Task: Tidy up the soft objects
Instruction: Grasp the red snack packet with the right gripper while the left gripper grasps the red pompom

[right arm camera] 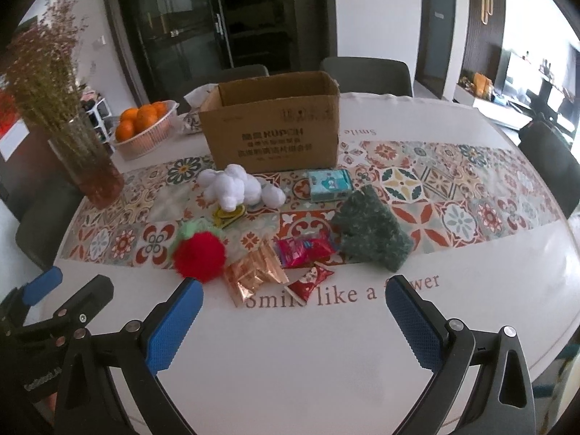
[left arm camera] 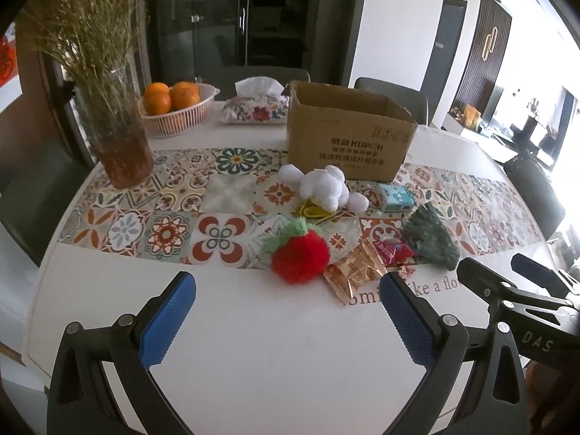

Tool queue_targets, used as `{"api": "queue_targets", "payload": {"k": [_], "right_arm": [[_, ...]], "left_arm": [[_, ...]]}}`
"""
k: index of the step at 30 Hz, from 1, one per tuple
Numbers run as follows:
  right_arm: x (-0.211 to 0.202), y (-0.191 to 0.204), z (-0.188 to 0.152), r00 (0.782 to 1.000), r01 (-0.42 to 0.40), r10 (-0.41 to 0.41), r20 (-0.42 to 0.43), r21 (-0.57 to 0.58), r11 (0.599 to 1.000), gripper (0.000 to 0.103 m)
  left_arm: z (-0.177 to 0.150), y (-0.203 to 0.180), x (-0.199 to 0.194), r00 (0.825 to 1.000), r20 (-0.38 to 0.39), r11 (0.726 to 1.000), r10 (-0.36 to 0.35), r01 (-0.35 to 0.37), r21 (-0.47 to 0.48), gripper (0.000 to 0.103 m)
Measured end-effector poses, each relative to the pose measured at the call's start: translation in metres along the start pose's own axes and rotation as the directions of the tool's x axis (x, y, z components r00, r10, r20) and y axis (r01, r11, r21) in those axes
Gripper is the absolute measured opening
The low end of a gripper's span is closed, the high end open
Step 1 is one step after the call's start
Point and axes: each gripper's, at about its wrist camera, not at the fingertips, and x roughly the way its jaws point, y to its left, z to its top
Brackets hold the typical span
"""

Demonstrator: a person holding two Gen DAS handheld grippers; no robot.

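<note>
The soft things lie in a loose cluster in front of the open cardboard box (right arm camera: pixel 270 123): a white plush (right arm camera: pixel 235 186) nearest it, a red pompom with green trim (right arm camera: pixel 199 255) on my left side, and a green knitted piece (right arm camera: pixel 371 233) on my right. Mixed among them are crinkly snack packets (right arm camera: pixel 257 275) and a small teal tissue pack (right arm camera: pixel 330 185), which I judge are not the soft ones. Everything rests on the tabletop (right arm camera: pixel 290 362), none of it in the box yet. My left claw (left arm camera: pixel 286 311) and my right claw (right arm camera: pixel 293 311) both hover spread wide, gripping nothing. So I am at the very start. Next, I would bring the right claw down over the knitted piece, pinch lightly, and carry it to the box.
</note>
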Motion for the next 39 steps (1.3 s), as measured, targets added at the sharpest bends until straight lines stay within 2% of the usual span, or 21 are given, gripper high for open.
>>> {"api": "queue_targets", "payload": {"k": [6, 15, 23, 28, 32, 39], "right_arm": [[0.011, -0.006, 0.007, 0.999, 0.032, -0.032, 0.007, -0.004, 0.999, 0.102], [0.038, -0.020, 0.022, 1.000, -0.018, 0.017, -0.013, -0.012, 1.000, 0.101], [0.085, -0.026, 0.032, 0.990, -0.071, 0.068, -0.121, -0.027, 0.997, 0.093], [0.113, -0.025, 0.037, 0.975, -0.110, 0.103, -0.198, -0.026, 0.994, 0.088], [0.129, -0.025, 0.039, 0.968, -0.106, 0.094, -0.234, -0.037, 0.994, 0.088], [0.156, -0.028, 0.043, 0.957, -0.104, 0.084, -0.279, -0.056, 0.993, 0.080]], "left_arm": [[0.004, -0.001, 0.017, 0.999, -0.034, 0.999, -0.022, 0.021, -0.024, 0.103], [0.012, -0.011, 0.038, 0.999, -0.054, 0.997, 0.001, -0.006, -0.082, 0.103], [0.017, -0.017, 0.065, 0.995, -0.098, 0.993, 0.020, -0.031, -0.111, 0.103], [0.019, -0.016, 0.087, 0.989, -0.144, 0.988, 0.017, -0.039, -0.150, 0.102], [0.020, -0.015, 0.104, 0.983, -0.185, 0.985, 0.011, -0.042, -0.169, 0.101], [0.022, -0.015, 0.129, 0.973, -0.229, 0.984, 0.019, -0.059, -0.171, 0.099]]}}
